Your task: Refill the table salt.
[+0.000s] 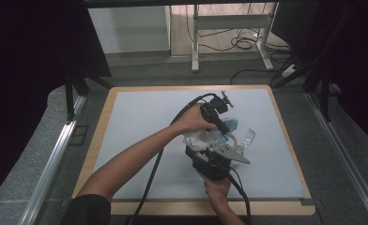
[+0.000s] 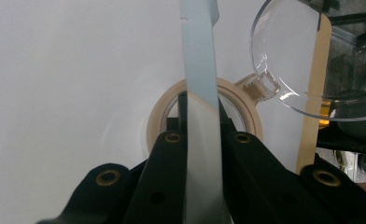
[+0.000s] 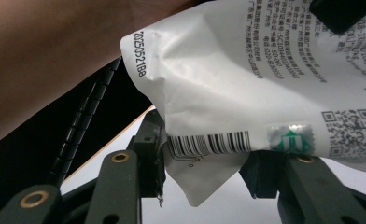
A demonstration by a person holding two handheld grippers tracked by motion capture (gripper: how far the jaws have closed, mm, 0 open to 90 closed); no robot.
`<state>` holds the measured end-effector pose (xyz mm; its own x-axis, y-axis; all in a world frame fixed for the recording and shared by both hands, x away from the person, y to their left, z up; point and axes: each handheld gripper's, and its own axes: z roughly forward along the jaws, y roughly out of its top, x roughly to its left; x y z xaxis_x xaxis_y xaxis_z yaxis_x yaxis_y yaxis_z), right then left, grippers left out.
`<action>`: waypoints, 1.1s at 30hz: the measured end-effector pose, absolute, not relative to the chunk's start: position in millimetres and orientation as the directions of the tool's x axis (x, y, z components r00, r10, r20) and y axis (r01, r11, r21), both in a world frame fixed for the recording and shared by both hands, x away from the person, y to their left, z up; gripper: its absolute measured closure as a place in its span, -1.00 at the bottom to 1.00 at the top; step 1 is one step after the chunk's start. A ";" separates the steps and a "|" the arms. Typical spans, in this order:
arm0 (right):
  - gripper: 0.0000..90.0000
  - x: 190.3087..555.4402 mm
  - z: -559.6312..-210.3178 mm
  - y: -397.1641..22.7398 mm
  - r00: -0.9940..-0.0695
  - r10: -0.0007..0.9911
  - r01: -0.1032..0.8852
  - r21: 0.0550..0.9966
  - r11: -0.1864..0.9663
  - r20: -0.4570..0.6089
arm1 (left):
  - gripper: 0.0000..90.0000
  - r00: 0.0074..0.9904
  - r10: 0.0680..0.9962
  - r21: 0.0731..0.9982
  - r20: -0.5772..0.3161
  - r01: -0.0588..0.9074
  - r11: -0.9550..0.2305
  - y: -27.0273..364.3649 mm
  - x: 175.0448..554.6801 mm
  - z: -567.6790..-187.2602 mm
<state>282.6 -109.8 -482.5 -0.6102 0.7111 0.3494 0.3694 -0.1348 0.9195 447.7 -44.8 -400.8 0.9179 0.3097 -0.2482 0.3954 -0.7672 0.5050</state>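
A: Since the left gripper (image 2: 202, 154) has its jaws pressed tight on the pale blue strip (image 2: 200, 93) that seems to be the top edge of the pouch, what matters most for doing this step well?

B: Keeping both grips fixed, I'd say. The right gripper (image 3: 204, 172) has its jaws pinching the white pouch (image 3: 246, 79) near its lower corner, at the barcode, so the pouch hangs between the two tools above the middle of the desk (image 1: 140, 117), a little toward its right edge. If the aim is to tear or open it, the hands should pull apart evenly and slowly (a jerk could rip it crookedly or spill whatever is inside).

A: And the things underneath?

B: A roll of beige tape (image 2: 246, 109) lies flat on the desk just below the strip, and a clear plastic scoop (image 2: 288, 56) rests beside it, its handle touching the roll's rim. I'd hold the pouch well above both.

A: Can any writing be read?

B: In the right gripper view, a code printed along the pouch's edge reads "2025052188" as best I can make out. There is a barcode, a silver sticker with a green mark, a QR code, and lines of small Chinese print too fine to read. No brand name is legible.
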 end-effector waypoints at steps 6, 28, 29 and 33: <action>0.25 283.0 -482.0 -110.4 -0.612 0.708 0.368 0.919 -0.140 0.353 | 0.99 0.916 0.314 0.504 -0.250 0.400 -0.766 -45.0 448.0 -399.8; 0.25 280.0 -482.7 -106.8 -0.592 0.724 0.357 0.921 -0.157 0.353 | 0.99 0.923 0.294 0.504 -0.249 0.383 -0.774 -47.2 447.1 -401.2; 0.25 280.1 -482.8 -106.8 -0.591 0.727 0.355 0.922 -0.154 0.349 | 0.99 0.923 0.294 0.504 -0.249 0.382 -0.774 -47.5 447.1 -401.3; 0.25 280.5 -482.9 -107.6 -0.588 0.729 0.357 0.921 -0.154 0.350 | 0.99 0.925 0.288 0.503 -0.249 0.378 -0.777 -48.8 448.3 -401.9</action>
<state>280.5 -107.6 -482.9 -0.5885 0.7290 0.3497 0.3570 -0.1538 0.9214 448.3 -48.8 -401.9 0.9247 0.2884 -0.2486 0.3777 -0.7771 0.5034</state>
